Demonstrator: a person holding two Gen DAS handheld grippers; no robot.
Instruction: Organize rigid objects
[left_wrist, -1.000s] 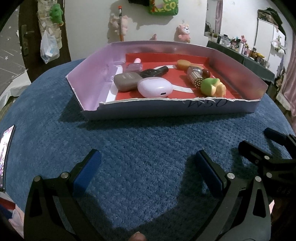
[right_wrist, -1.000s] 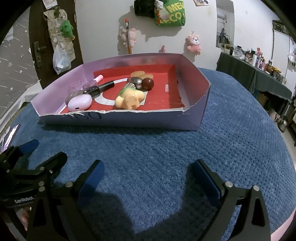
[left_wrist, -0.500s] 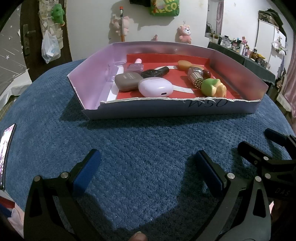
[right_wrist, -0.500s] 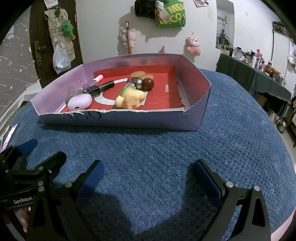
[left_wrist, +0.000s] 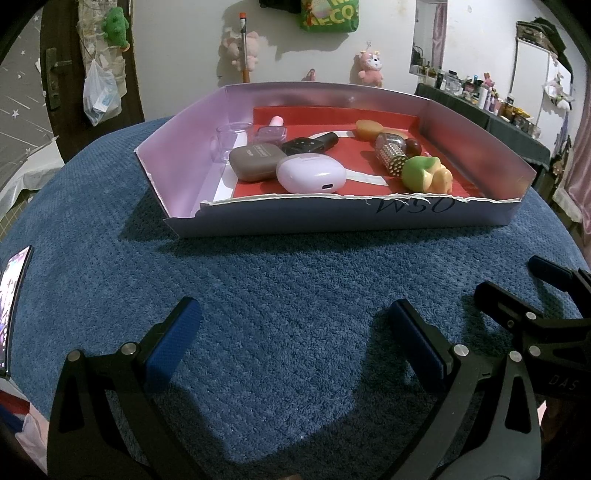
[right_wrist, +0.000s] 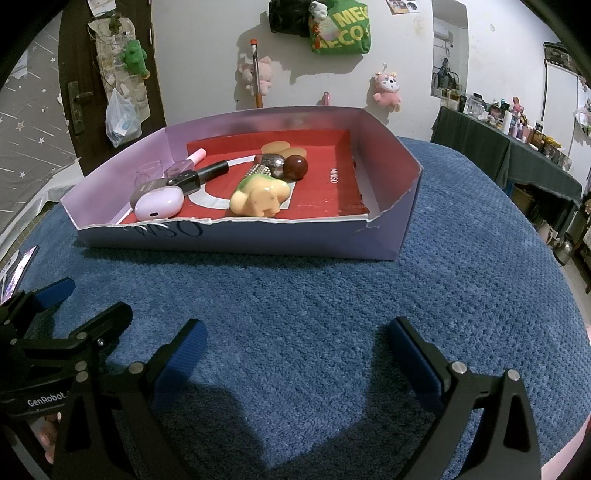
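A shallow lilac cardboard box (left_wrist: 369, 218) (right_wrist: 258, 236) with a red floor sits on the blue cloth. In it lie a pink earbud case (left_wrist: 312, 173) (right_wrist: 159, 206), a grey case (left_wrist: 255, 162), a black watch-like item (left_wrist: 306, 144), a studded metal roller (left_wrist: 391, 155), a brown ball (right_wrist: 295, 167) and a yellow-green toy (left_wrist: 426, 175) (right_wrist: 258, 197). My left gripper (left_wrist: 291, 332) is open and empty, well short of the box. My right gripper (right_wrist: 295, 347) is open and empty beside it, also short of the box.
A phone (left_wrist: 11, 302) lies at the cloth's left edge. Bare blue cloth (right_wrist: 461, 258) spreads in front and to the right of the box. A dark shelf with bottles (right_wrist: 498, 136) stands at the right. Plush toys hang on the wall.
Both grippers stay open and nearly still. The views have shifted only slightly.
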